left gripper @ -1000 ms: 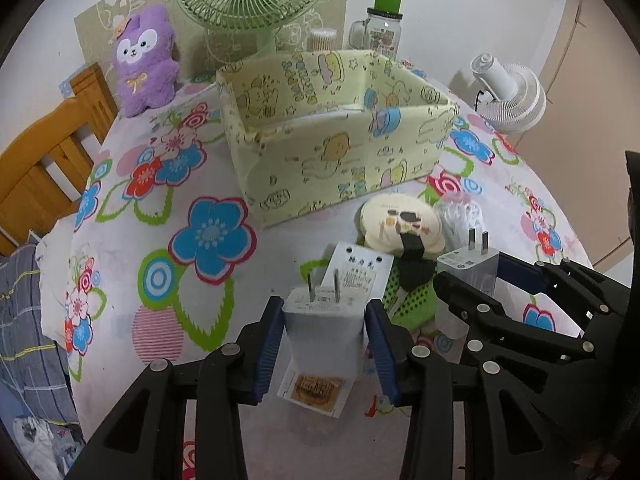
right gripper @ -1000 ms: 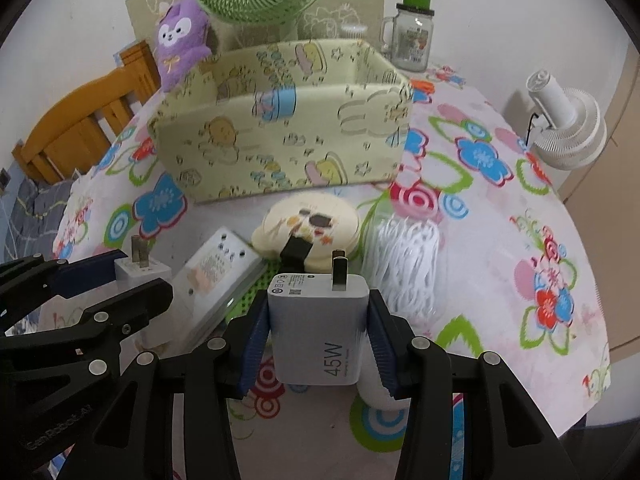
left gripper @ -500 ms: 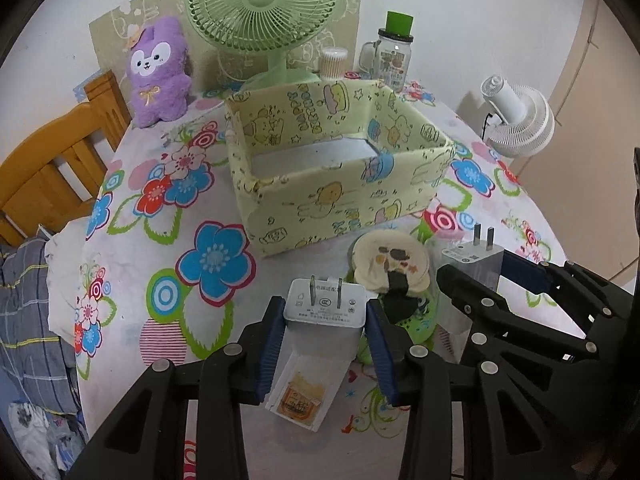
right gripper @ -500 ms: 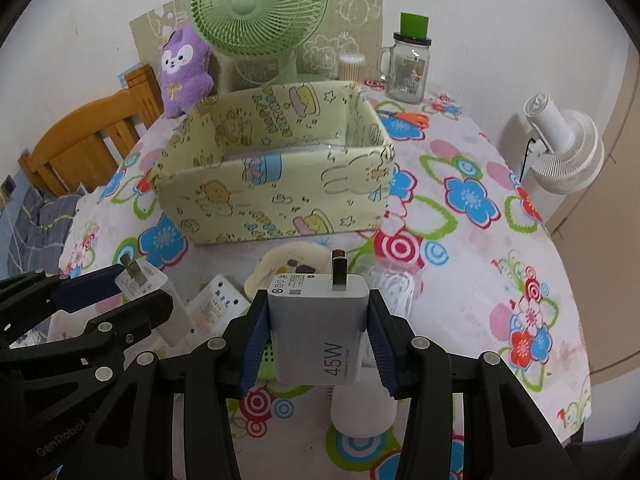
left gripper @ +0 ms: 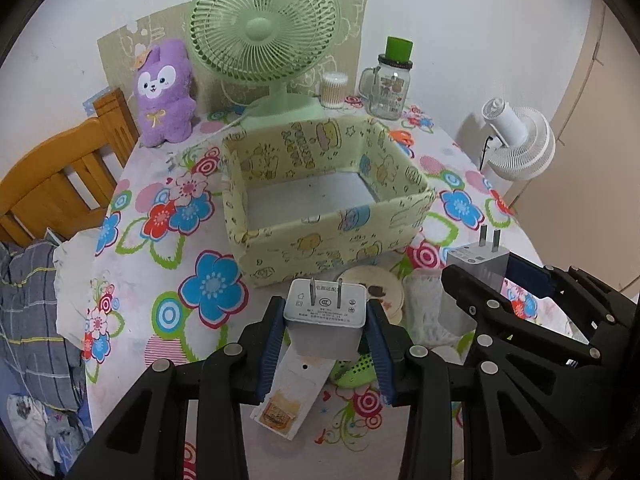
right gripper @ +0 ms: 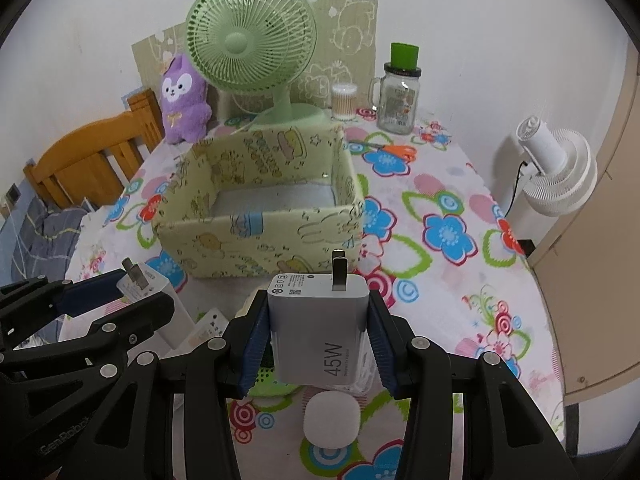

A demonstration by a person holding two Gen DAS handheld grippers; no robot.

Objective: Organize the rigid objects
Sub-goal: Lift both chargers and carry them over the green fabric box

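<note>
Mid-carry: the left gripper [left gripper: 326,330] clamps a small white plug adapter [left gripper: 325,326], and the right gripper [right gripper: 318,334] clamps a grey 45W charger block [right gripper: 320,330]. Next, both must clear the near wall of the yellow cartoon-print box [left gripper: 320,236] at frame centre before release.

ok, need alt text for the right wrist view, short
The right gripper is shut on a white 45W charger, prongs up, held above a floral tablecloth just short of an empty yellow cartoon-print box. At left, the left gripper holds a second white charger; a green fan stands behind the box.
</note>
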